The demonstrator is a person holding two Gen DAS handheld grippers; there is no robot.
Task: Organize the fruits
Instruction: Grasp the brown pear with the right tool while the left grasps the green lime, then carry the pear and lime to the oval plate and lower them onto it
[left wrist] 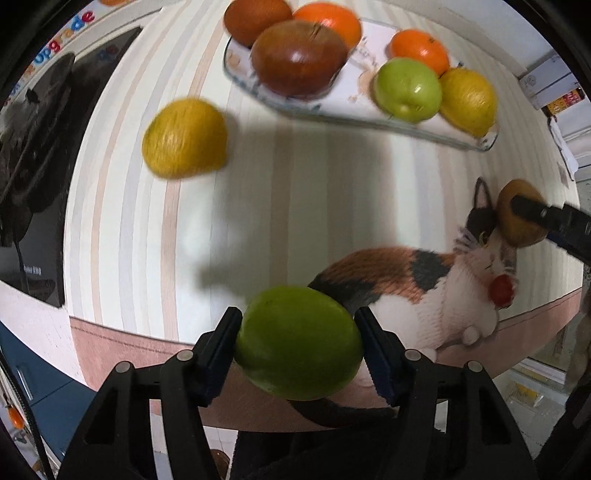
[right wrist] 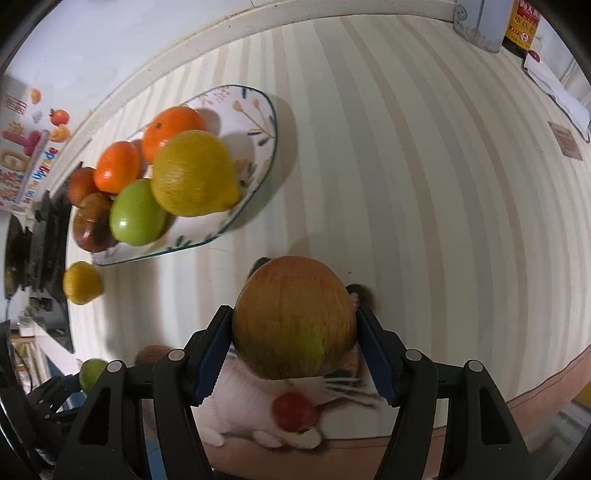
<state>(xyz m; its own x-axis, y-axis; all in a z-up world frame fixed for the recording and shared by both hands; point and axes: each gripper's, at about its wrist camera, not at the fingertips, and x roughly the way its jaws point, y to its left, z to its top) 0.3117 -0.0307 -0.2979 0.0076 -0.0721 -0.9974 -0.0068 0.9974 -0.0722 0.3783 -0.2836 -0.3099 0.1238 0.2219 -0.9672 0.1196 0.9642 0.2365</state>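
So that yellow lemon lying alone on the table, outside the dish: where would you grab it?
Take the lone lemon across its rounded middle, coming from above. It lies bare on the striped table, apart from the dish, so both sides are free. Both tools are full now.

At about ten o'clock in your left wrist view, a poster (left wrist: 62, 40) on the wall carries the colourful word "Upgrade". Your right wrist view shows the same poster (right wrist: 26, 155) at nine o'clock, with "Upgrade" running along its edge. The label on the bottle (right wrist: 522, 22) at one o'clock is too blurred to read.
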